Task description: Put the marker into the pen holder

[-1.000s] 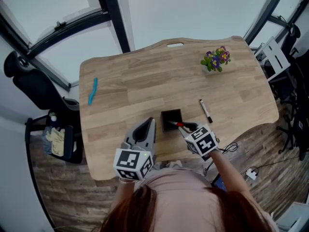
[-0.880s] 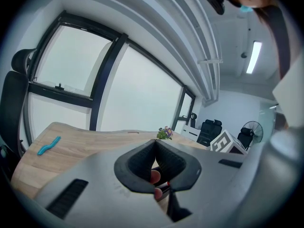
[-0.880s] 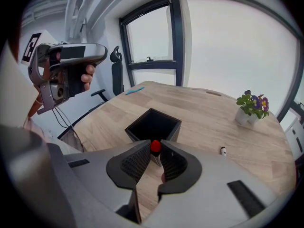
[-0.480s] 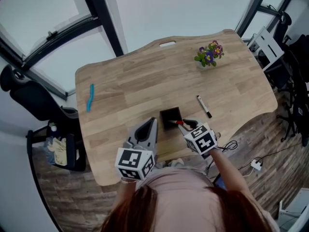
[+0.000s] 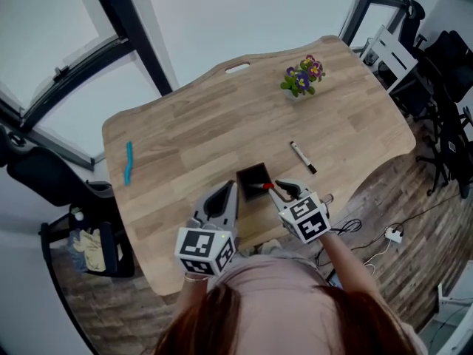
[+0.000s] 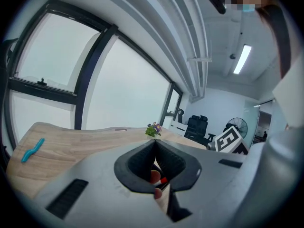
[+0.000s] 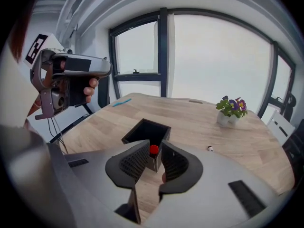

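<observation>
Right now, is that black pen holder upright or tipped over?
Upright: the black pen holder stands on the desk, its open mouth facing up.

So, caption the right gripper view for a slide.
Right hand-held gripper, jaws just opening, red-tipped marker between them at the black pen holder.

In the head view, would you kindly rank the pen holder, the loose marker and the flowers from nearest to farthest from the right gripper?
1. Pen holder: directly ahead.
2. Loose marker: beyond, to the right.
3. Flowers: farthest back.
</observation>
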{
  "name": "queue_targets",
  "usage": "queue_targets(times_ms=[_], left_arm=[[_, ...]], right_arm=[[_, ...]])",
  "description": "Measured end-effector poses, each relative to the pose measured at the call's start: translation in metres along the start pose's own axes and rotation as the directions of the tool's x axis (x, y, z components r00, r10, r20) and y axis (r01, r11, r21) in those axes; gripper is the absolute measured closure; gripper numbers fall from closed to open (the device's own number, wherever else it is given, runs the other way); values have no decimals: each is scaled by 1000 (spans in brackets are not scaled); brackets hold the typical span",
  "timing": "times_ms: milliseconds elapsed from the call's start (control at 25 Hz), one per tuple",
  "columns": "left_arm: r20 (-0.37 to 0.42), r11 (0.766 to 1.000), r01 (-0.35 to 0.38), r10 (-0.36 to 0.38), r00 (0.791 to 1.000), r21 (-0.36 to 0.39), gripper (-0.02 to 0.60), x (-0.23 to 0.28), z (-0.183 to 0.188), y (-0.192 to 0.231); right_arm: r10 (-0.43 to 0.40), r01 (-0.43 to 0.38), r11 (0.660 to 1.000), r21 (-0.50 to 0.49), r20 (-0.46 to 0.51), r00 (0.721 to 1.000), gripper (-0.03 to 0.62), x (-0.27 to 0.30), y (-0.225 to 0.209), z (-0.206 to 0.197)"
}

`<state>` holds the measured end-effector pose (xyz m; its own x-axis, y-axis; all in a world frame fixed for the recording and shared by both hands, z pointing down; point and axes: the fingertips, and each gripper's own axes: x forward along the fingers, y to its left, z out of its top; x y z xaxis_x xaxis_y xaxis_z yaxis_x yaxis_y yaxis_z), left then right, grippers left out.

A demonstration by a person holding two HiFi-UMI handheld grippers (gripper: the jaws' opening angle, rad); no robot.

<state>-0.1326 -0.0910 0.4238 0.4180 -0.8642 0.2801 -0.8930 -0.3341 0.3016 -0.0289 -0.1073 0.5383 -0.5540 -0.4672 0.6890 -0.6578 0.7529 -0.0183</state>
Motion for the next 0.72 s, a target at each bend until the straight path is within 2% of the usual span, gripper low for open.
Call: queue_targets(times_ms=[440,720], left_arm=[[-53,994,109,-109,993,9,580,14,-7,-10],[-62,996,91,-90,994,8,580,23,-12,-15]], right_arm=[[-121,119,989,88,15,993,546,-14,-13,-9],[-131,127,987,101,30,991,549,-16,-25,-14]])
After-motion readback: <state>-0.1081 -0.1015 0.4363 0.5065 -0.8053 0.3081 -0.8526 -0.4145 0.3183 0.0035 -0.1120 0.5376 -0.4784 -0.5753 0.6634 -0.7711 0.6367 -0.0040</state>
